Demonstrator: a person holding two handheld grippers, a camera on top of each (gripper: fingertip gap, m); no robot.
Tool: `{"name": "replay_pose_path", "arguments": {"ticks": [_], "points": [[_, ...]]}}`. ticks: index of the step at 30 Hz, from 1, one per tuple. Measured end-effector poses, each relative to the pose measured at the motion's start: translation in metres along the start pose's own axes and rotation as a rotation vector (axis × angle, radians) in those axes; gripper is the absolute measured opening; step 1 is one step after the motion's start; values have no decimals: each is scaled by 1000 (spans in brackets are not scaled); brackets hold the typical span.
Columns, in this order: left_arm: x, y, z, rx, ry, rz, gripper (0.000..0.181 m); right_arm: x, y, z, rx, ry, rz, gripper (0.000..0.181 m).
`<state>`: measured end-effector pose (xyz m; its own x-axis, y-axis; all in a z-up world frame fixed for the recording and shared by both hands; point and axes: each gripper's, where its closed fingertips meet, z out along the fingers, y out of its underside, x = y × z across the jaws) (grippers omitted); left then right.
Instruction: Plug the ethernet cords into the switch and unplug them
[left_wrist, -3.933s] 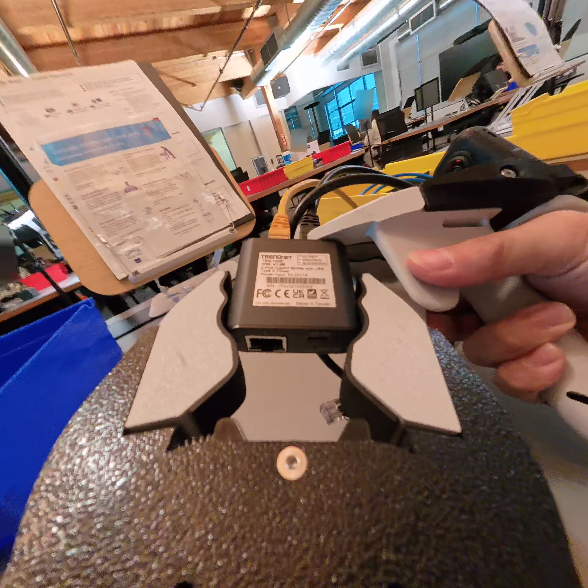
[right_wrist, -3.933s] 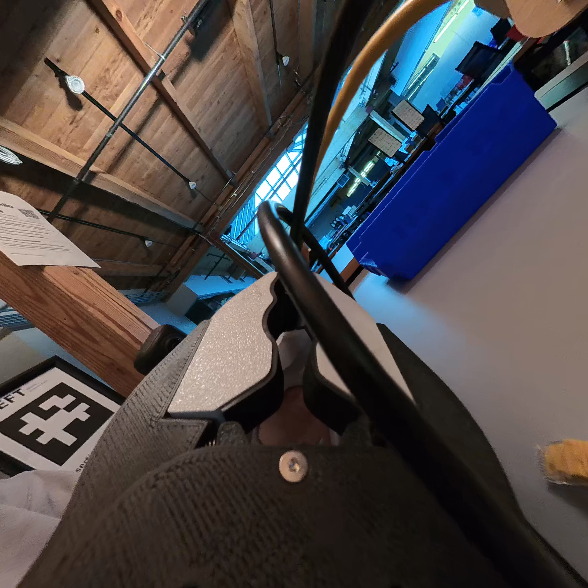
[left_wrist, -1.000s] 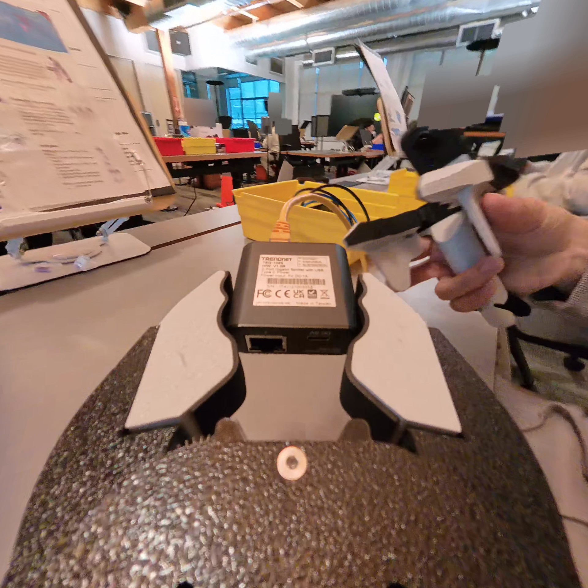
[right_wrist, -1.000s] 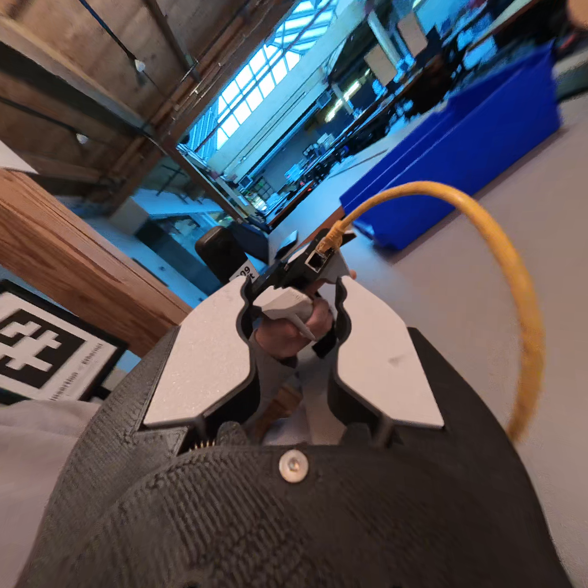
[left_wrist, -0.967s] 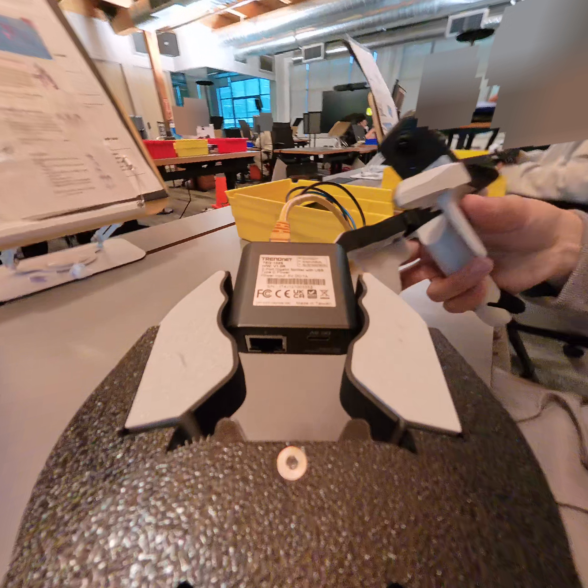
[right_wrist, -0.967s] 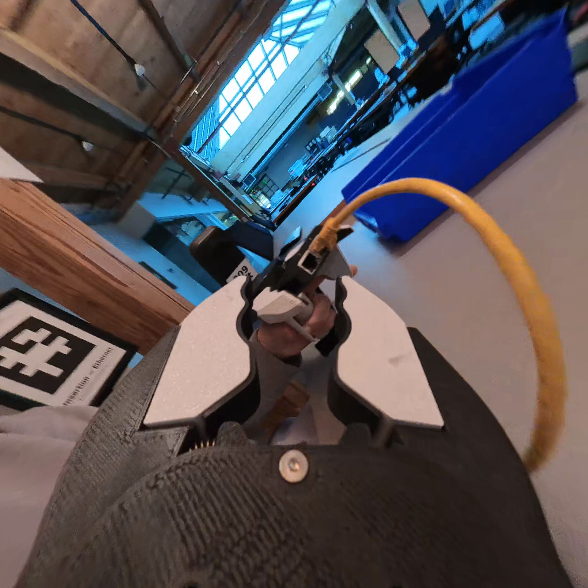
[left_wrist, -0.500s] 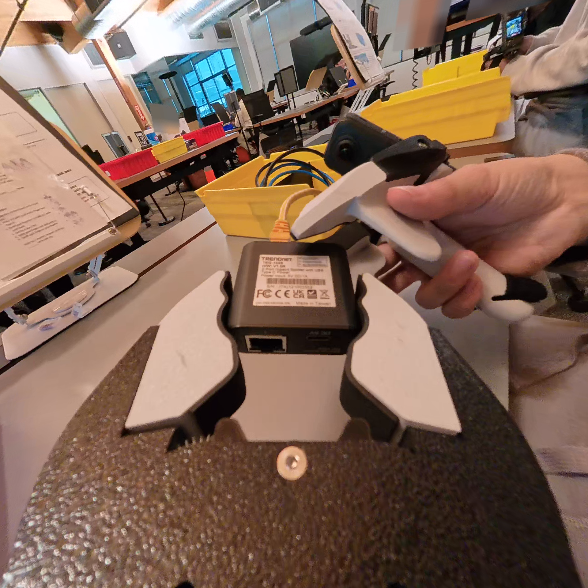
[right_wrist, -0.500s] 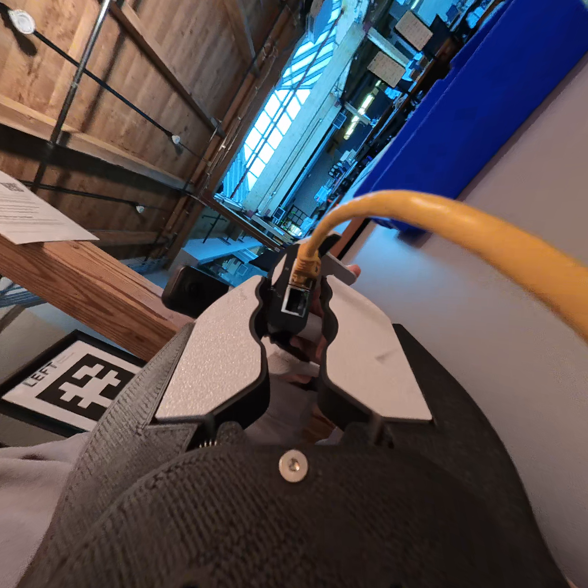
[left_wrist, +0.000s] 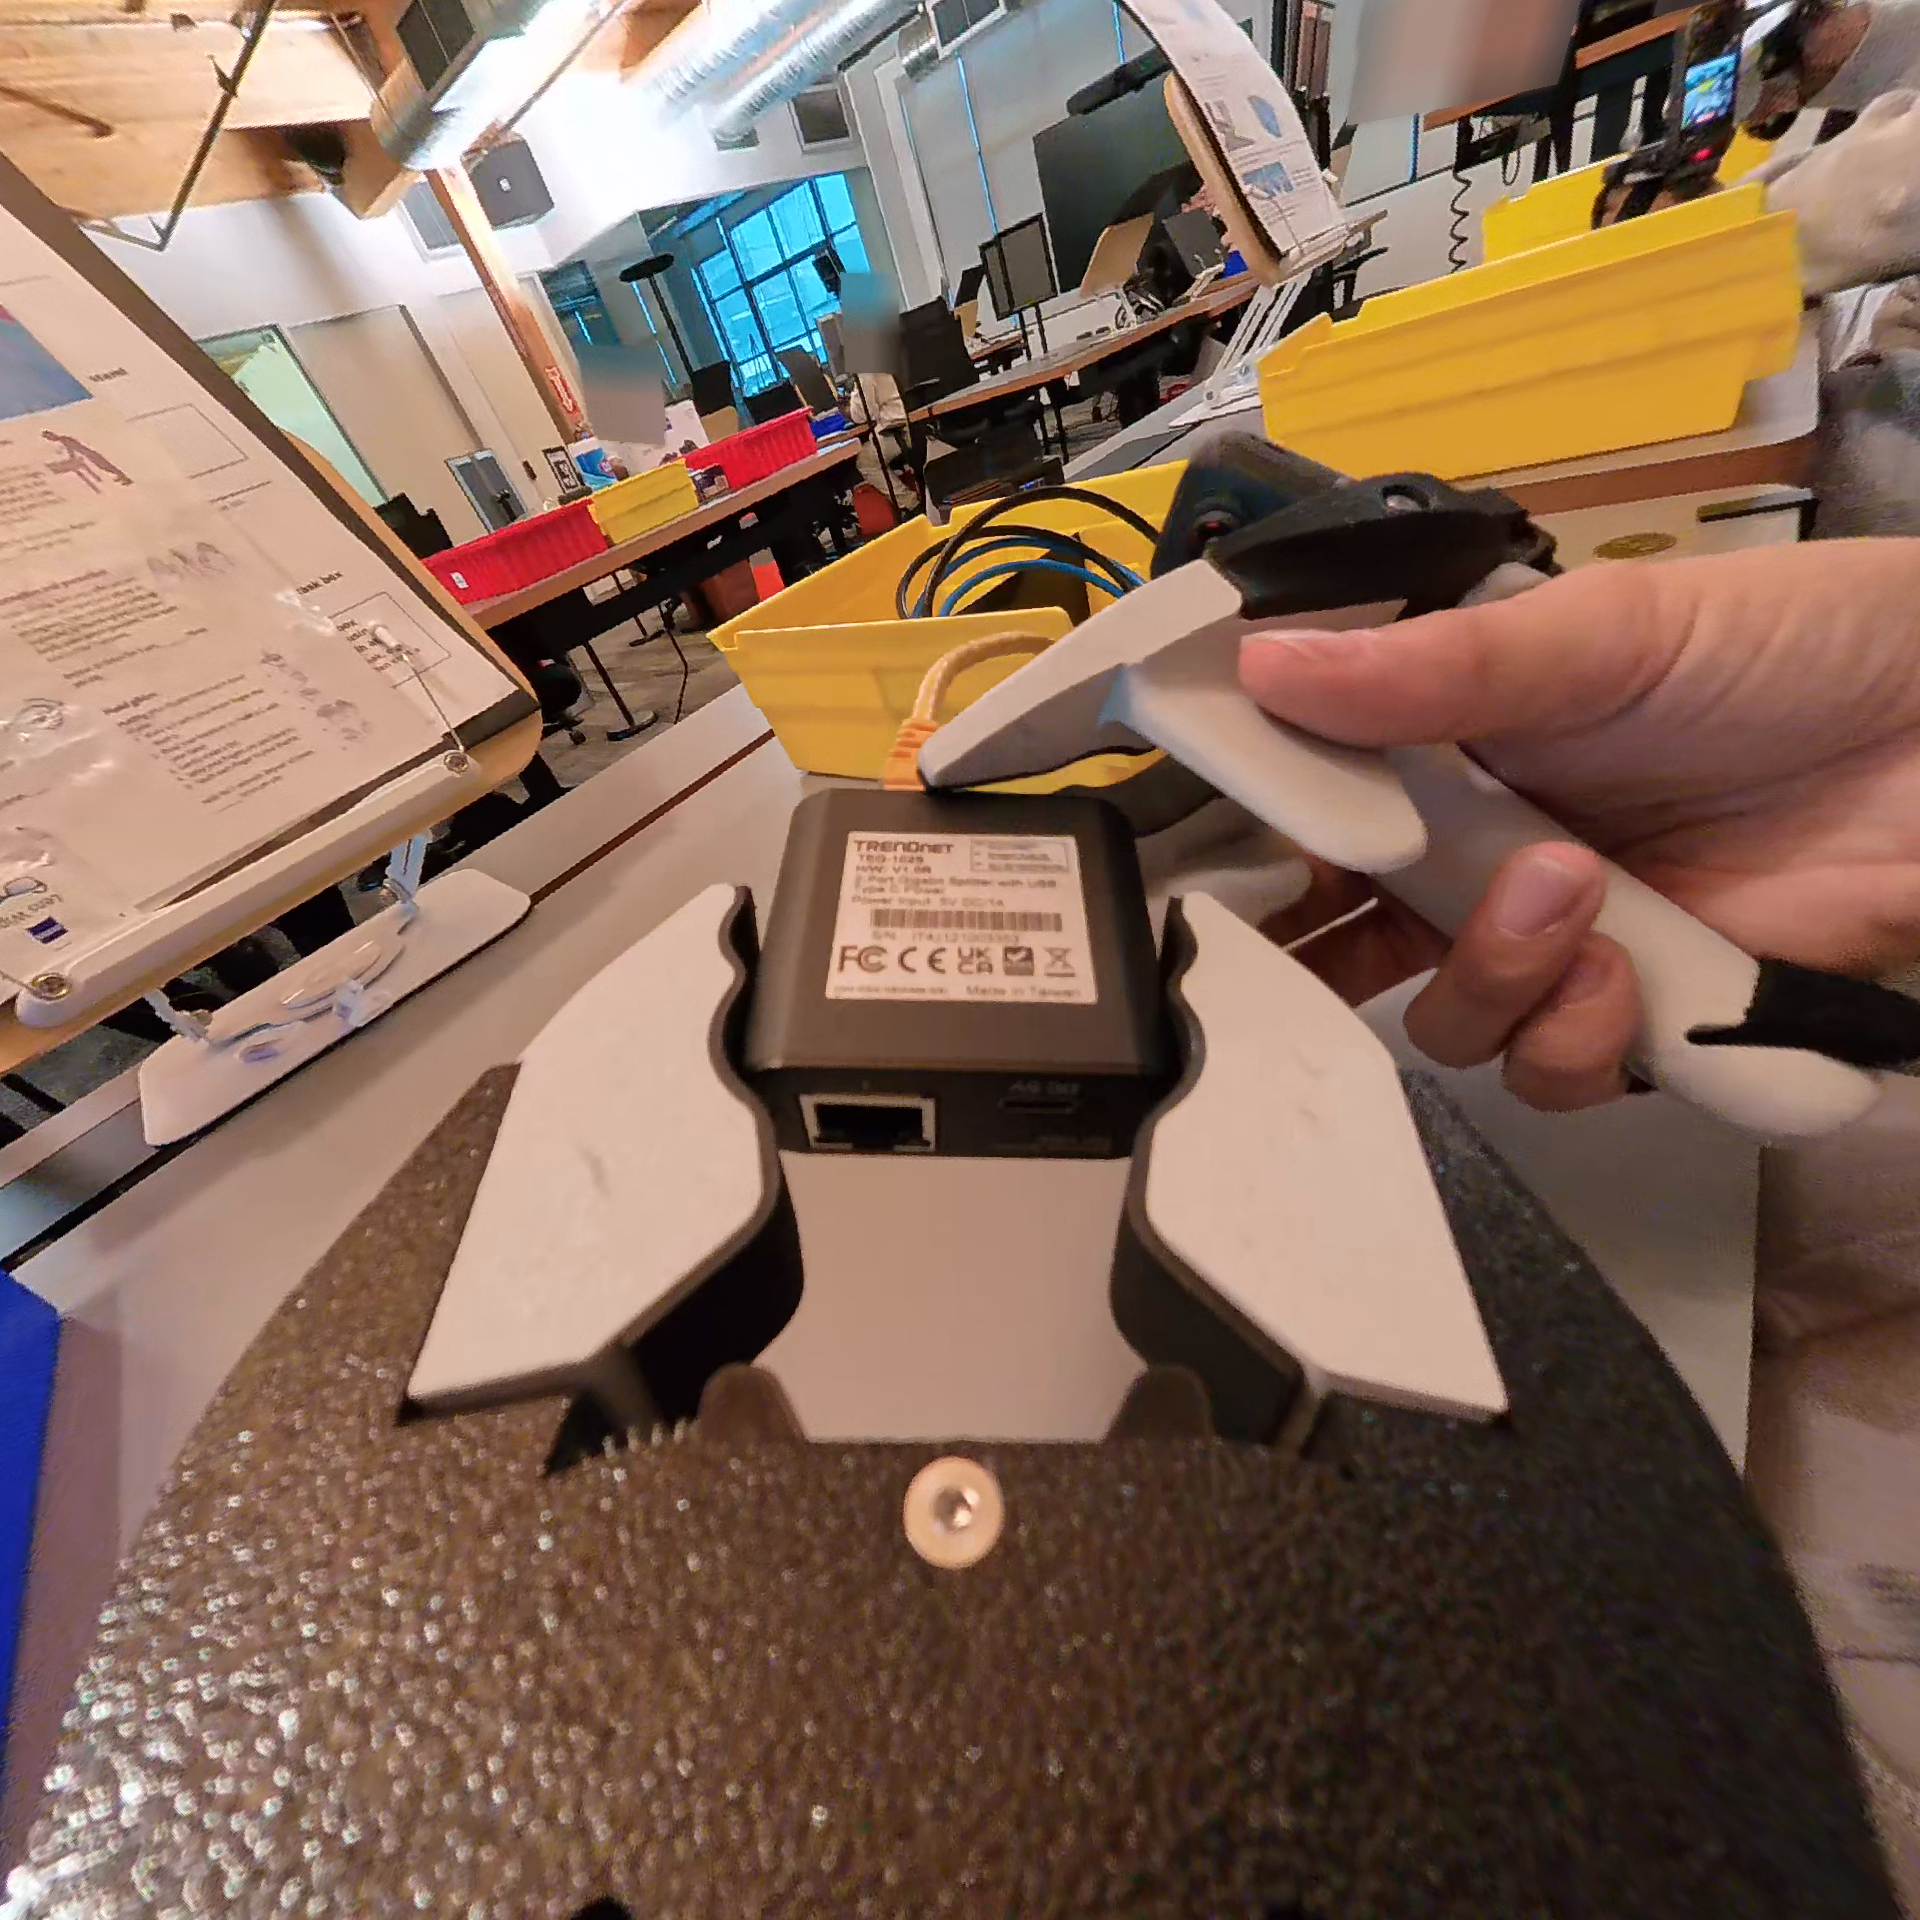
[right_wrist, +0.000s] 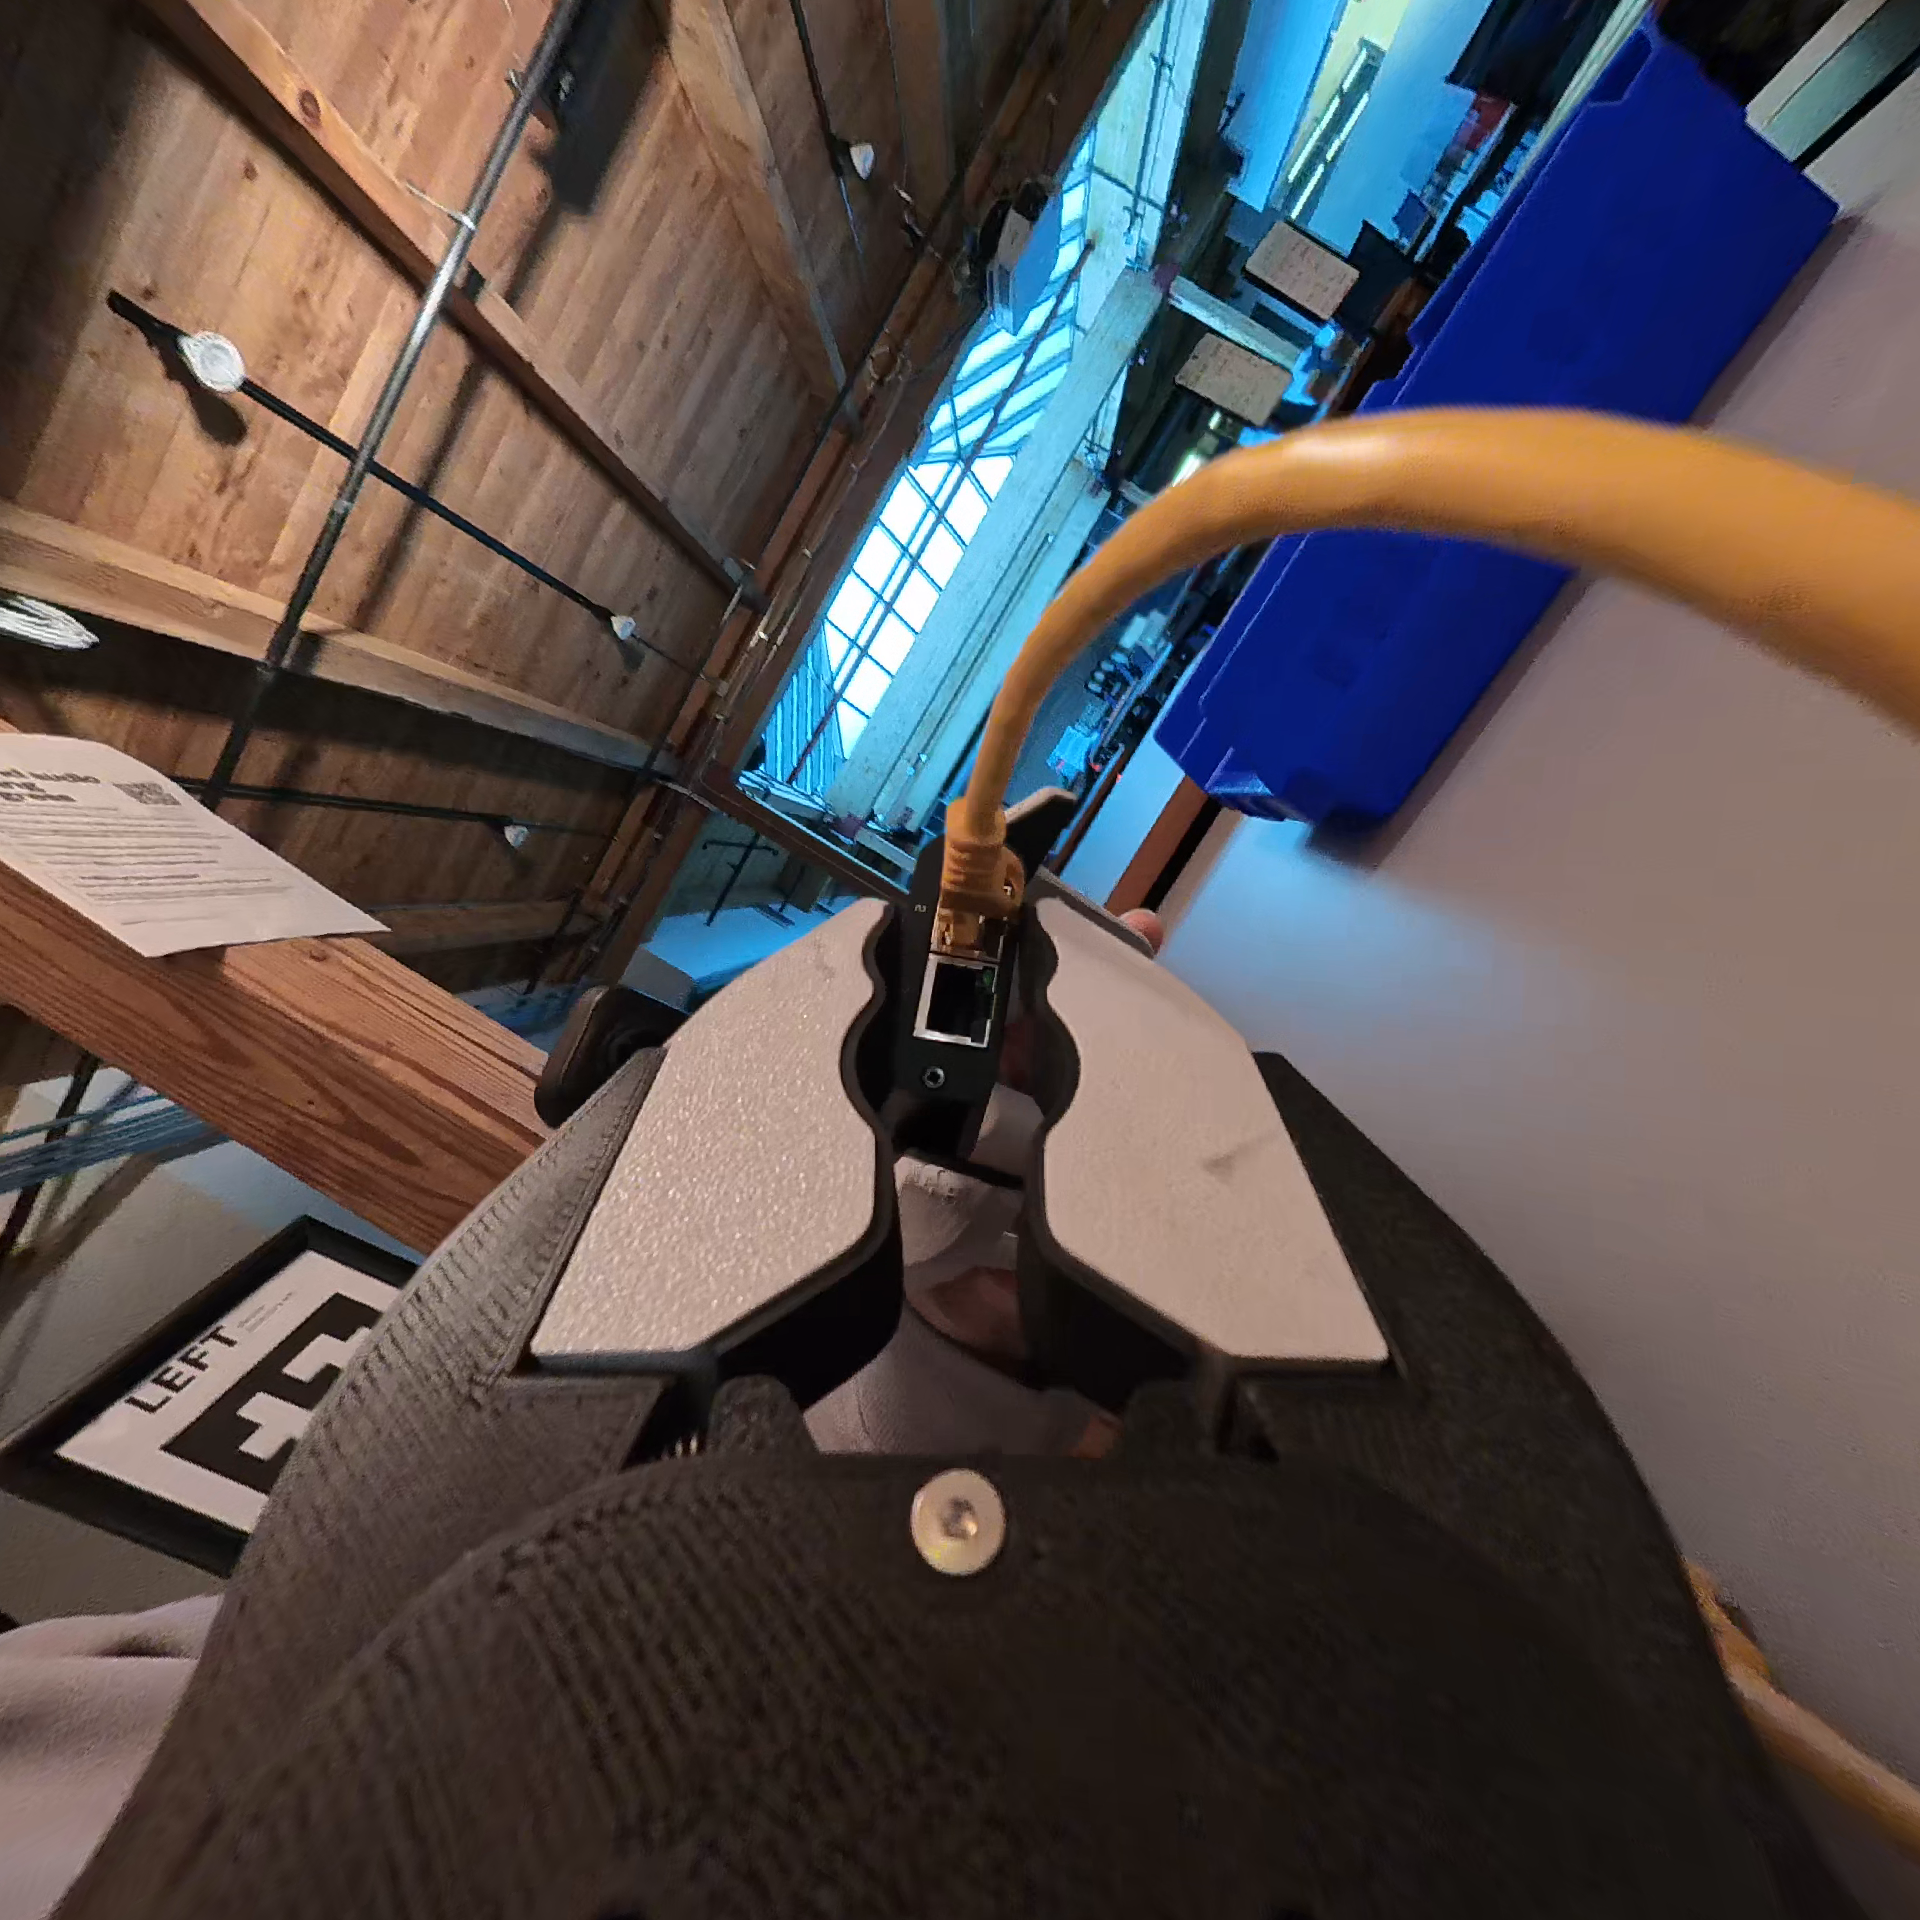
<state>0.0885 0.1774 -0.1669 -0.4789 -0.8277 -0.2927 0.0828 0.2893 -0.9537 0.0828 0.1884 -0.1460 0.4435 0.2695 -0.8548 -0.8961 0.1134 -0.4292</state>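
My left gripper (left_wrist: 956, 914) is shut on a small black switch (left_wrist: 951, 935) and holds it above the grey table (left_wrist: 623, 862). One port on its near face is empty. A yellow ethernet cord (left_wrist: 914, 743) is plugged into its far face. In the right wrist view the yellow plug (right_wrist: 971, 883) sits in one port, with an empty port beside it. My right gripper (right_wrist: 956, 935) has its jaws narrowed on either side of that end and plug. I cannot see contact. It also shows in the left wrist view (left_wrist: 1049, 717), held by a hand.
A yellow bin (left_wrist: 831, 665) with blue and black cables (left_wrist: 977, 561) stands behind the switch, and a second yellow bin (left_wrist: 1507, 343) stands farther right. A document stand (left_wrist: 208, 623) is at the left. A blue bin (right_wrist: 1507, 468) stands on the table. Left and right tips are no more than a few centimetres apart.
The black cord seen in the switch earlier is out. My right gripper has moved in to the switch's far end and its jaws have narrowed around the yellow plug.
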Motion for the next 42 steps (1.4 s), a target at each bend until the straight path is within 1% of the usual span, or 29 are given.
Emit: {"name": "replay_pose_path", "arguments": {"ticks": [3, 9, 12, 18, 22, 26, 28, 32, 33, 35, 38, 41, 42], "points": [[2, -3, 0, 19, 3, -6, 73, 0, -2, -1, 41, -17, 33, 14], [2, -2, 2, 6, -18, 14, 73, 1, -3, -2, 44, -14, 26, 13], [2, 0, 3, 2, -31, 30, 73, 1, -3, -3, 44, -20, -8, 12], [2, 4, 7, -21, -71, 64, 73, 3, -3, -5, 45, -54, -20, 11], [1, 4, 11, 0, -131, 49, 73, 3, -6, -6, 37, -43, -94, 11], [-1, -3, 12, 2, -229, 145, 73, -3, -9, -7, 33, -93, -112, 10], [-1, -3, 12, 20, -220, 115, 73, -4, -9, -7, 22, -88, -142, 10], [3, 2, 14, 37, -144, 6, 73, -1, -8, -8, -5, -63, -196, 11], [2, 3, 15, 24, -148, 21, 73, 0, -9, -8, -5, -56, -205, 11], [1, 0, 14, 15, -184, 112, 73, -2, -9, -8, 3, -84, -190, 10], [0, -2, 11, 41, -173, 126, 73, -4, -8, -7, 2, -99, -179, 11], [1, -3, 10, 79, -166, 80, 73, -3, -7, -7, 17, -112, -141, 11], [-1, -2, 9, 82, -189, 91, 73, -3, -11, -8, 55, -116, -109, 11]]}}
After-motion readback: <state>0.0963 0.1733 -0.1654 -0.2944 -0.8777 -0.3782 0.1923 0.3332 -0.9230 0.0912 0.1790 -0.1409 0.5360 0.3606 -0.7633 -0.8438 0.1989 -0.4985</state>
